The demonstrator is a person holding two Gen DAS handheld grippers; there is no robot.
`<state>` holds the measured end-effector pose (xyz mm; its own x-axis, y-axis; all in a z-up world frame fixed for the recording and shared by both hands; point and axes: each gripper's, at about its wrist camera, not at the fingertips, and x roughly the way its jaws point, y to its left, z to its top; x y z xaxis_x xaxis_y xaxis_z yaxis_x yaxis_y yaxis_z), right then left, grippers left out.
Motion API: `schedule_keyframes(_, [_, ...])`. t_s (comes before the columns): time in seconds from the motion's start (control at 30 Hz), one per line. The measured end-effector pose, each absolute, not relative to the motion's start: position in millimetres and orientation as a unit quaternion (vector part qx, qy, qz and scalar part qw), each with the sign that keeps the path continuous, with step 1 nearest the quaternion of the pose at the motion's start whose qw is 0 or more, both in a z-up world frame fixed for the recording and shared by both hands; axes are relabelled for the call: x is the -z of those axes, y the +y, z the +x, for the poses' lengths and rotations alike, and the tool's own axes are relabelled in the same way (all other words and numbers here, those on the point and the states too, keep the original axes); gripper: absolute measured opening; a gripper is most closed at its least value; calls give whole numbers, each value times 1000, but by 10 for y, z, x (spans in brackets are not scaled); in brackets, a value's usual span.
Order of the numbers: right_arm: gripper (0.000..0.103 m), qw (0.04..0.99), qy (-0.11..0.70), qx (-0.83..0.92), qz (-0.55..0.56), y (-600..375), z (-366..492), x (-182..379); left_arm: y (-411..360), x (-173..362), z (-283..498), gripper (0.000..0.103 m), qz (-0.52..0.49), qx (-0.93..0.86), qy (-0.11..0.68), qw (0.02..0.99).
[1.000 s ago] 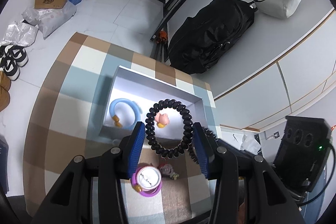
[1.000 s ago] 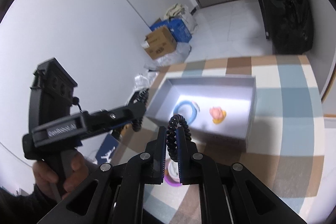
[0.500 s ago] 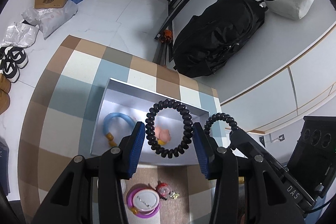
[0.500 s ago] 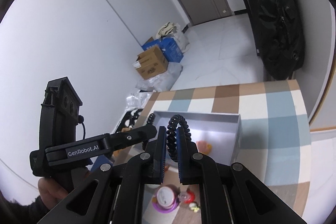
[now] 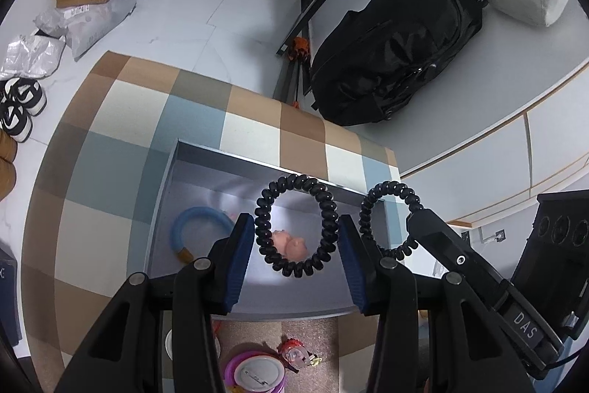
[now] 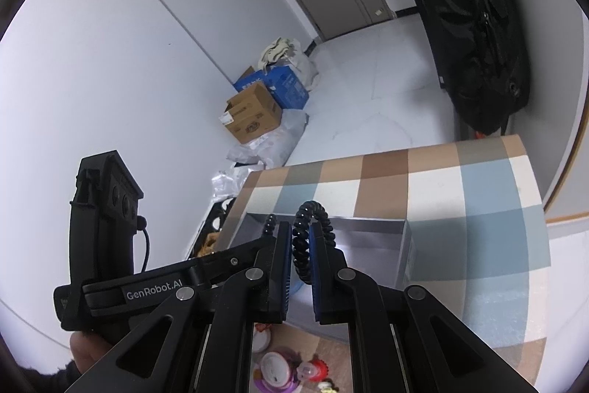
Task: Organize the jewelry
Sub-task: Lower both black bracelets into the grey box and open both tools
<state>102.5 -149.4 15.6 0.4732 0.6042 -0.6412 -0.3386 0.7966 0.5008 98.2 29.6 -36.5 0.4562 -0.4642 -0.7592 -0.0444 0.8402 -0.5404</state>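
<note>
1. Both tongs have risen since a second ago: the grey box (image 5: 173, 209) sat close beneath them then and now lies lower on the checked table (image 5: 110, 150).
2. Left tongs (image 5: 296, 238) pinch a black coil bracelet (image 5: 294, 227) across its width, held above the box.
3. Right tongs (image 6: 300, 245) are pressed onto a second coil bracelet (image 6: 313, 212), edge-on.
4. Blue ring (image 5: 195, 227) and pink charm (image 5: 289, 244) already lie inside; I judge both bracelets go in next.
</note>
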Motion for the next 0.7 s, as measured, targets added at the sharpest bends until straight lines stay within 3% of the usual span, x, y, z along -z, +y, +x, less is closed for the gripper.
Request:
schedule_keyframes(0.53, [12, 829, 461, -268, 171, -1486, 1122, 20, 275, 454, 1070, 41, -267, 119, 515, 806])
schedule_keyframes(0.7, [13, 828, 454, -277, 176, -1486, 1104, -11, 308, 434, 1066, 49, -282, 124, 508, 804])
